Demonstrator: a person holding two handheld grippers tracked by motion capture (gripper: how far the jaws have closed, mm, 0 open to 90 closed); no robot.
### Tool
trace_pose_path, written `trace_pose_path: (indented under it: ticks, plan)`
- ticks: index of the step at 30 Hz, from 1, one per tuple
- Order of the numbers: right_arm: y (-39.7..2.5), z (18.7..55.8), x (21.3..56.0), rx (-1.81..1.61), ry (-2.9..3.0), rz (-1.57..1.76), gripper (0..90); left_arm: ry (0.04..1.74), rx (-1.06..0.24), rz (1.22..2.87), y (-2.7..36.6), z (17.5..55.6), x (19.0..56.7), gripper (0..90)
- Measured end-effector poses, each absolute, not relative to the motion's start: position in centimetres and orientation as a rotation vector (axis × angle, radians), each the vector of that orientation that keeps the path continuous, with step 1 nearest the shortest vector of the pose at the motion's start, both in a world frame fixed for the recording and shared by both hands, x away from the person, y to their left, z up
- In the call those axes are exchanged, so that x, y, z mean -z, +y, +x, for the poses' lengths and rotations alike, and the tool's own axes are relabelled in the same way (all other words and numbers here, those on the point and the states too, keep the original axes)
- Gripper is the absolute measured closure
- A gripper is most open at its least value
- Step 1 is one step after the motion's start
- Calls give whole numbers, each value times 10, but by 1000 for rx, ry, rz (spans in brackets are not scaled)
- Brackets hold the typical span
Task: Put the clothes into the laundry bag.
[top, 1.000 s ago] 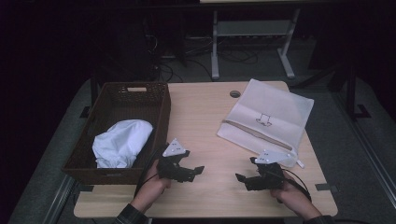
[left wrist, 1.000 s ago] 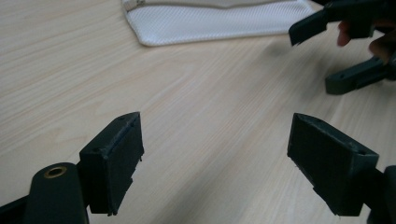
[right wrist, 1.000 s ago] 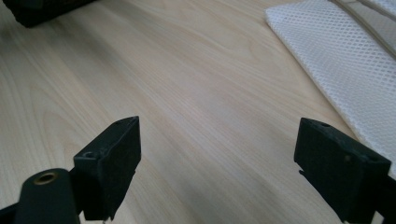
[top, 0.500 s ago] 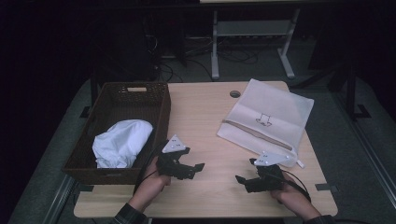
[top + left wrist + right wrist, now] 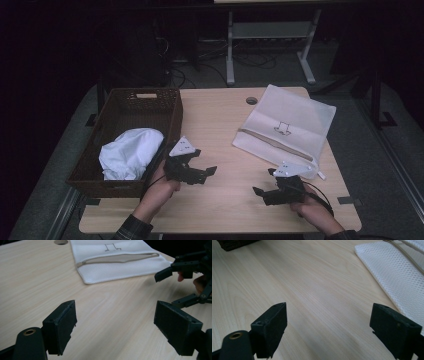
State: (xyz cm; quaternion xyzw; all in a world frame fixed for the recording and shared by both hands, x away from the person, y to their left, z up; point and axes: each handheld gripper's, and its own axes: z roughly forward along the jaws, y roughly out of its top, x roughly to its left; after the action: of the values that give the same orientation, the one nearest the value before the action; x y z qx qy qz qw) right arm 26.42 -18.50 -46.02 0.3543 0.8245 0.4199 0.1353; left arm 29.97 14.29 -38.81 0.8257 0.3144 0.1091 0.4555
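Observation:
A white mesh laundry bag (image 5: 287, 127) lies flat on the right half of the wooden table (image 5: 220, 120), its zip slit gaping slightly (image 5: 117, 258). A white cloth (image 5: 131, 152) is bunched in the brown wicker basket (image 5: 150, 97) at the left. My left gripper (image 5: 205, 172) hovers low beside the basket's near right corner, open and empty, jaws pointing right. My right gripper (image 5: 262, 187) is held near the front edge, just below the bag's near corner, open and empty, jaws pointing left. The right gripper (image 5: 172, 287) also appears in the left gripper view, beyond my own jaws. The mesh bag's edge (image 5: 397, 282) lies at upper right.
A round cable hole (image 5: 251, 100) sits in the table near its far edge. Bare wood stretches between the two grippers. Behind the table stands a metal frame (image 5: 270, 45) with cables on the dark floor. A basket corner (image 5: 234, 243) shows at upper left in the right gripper view.
Both hands have shifted only slightly; the left gripper has edged a little up and right. The bag, cloth and basket lie as before.

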Motion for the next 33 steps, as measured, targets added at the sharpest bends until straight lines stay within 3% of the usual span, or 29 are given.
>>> trace_pose_path:
  ticks: [33]
  plan:
    - [-191,266,459,-1217,2372,1036,137,744,-276,2106,162,319,351,170]
